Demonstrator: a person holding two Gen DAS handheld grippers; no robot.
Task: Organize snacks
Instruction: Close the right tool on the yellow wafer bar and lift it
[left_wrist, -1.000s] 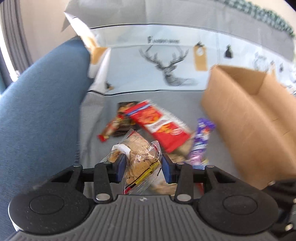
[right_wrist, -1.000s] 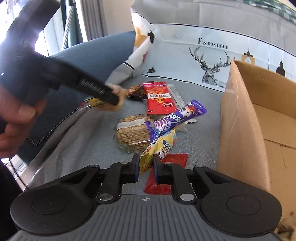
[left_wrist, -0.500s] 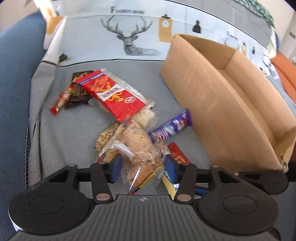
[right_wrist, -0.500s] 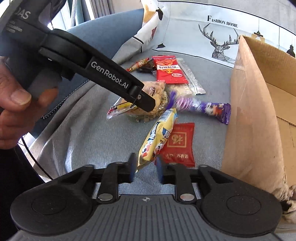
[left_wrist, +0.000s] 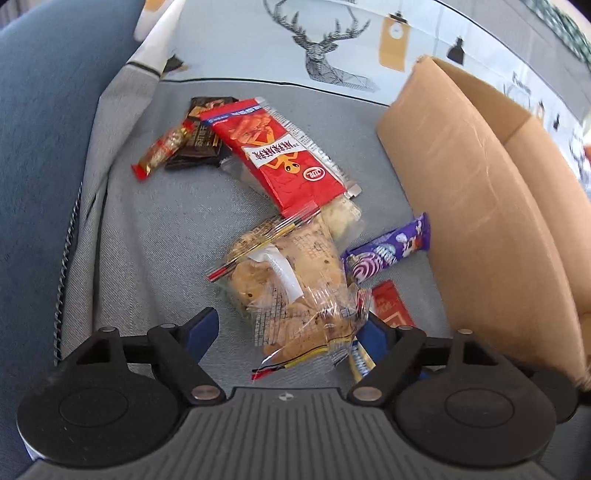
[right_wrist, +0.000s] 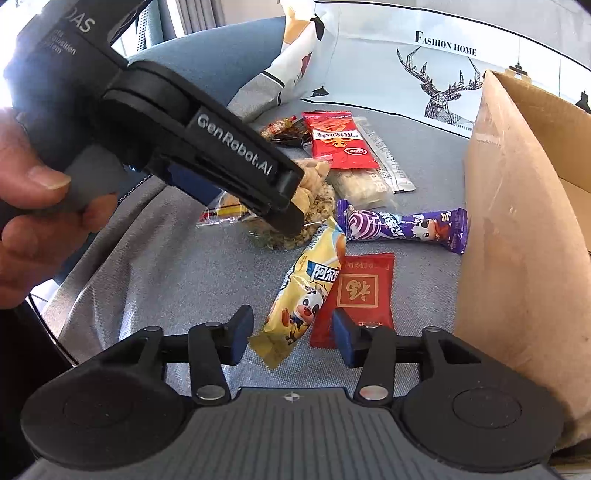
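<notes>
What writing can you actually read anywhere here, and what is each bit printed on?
"FASHION HOME": on the deer-print cushion, above the antlers.
"GenRobot.AI": on the side of the left gripper.
"DAS": on that gripper's body; the small lines under it are too blurred.
Chinese characters on the yellow snack bar, red packet, purple bar and red cracker pack: too unclear to quote.

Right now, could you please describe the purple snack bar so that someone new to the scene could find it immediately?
Start at the big cardboard box on the grey sofa cover. Just beside the box's near wall lies the purple snack bar, beyond the flat red packet. It is the only purple wrapper, with a swirl at one end and a cartoon cow at the other.
</notes>
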